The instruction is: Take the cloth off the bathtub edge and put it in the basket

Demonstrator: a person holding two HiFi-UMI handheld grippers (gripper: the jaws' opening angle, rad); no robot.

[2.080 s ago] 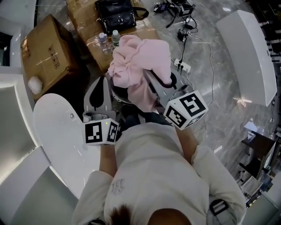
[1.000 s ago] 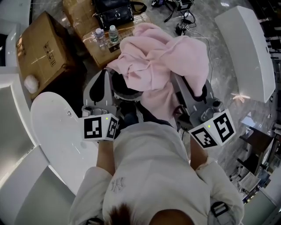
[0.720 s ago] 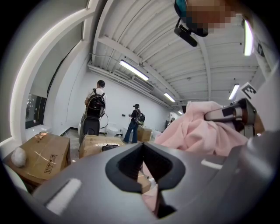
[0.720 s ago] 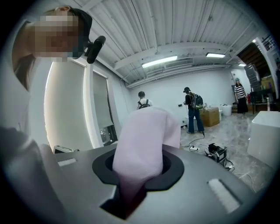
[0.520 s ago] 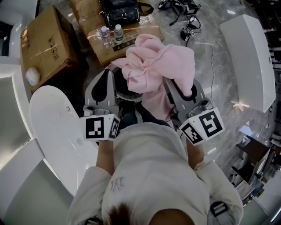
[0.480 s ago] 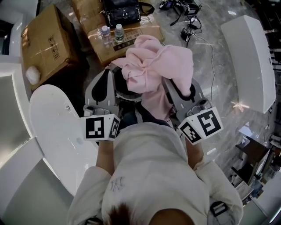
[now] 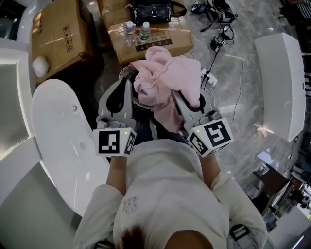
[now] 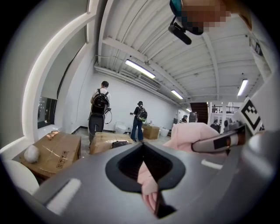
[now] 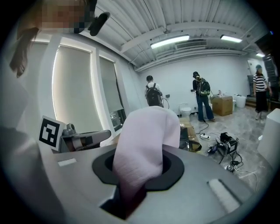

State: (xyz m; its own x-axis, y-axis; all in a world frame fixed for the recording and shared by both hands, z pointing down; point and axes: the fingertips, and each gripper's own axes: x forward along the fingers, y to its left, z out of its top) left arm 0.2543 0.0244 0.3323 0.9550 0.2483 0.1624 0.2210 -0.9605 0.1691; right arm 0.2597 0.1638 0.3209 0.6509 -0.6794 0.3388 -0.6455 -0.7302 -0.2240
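A bunched pink cloth [image 7: 165,78] hangs in front of the person, held up between both grippers. My left gripper [image 7: 125,87] is shut on one fold, and pink fabric [image 8: 146,188] shows pinched in its jaw slit. On the other side my right gripper [image 7: 181,99] is shut on a thick fold that bulges out of its jaws [image 9: 140,153]. Under the cloth a dark round container [image 7: 142,111], probably the basket, is mostly hidden. The white bathtub [image 7: 53,126] lies to the left, with no cloth on it.
Cardboard boxes [image 7: 53,34] stand beyond the tub, one with two water bottles [image 7: 144,30] on it and a black bag [image 7: 153,8] behind. Cables and a power strip [image 7: 209,78] trail on the marble floor to the right. Far right is a long white fixture [image 7: 284,82]. People [image 8: 99,109] stand far off.
My right gripper has swung in from the right toward the left one. The cloth, spread wide a second ago, is now bunched tighter and lower between the two grippers.
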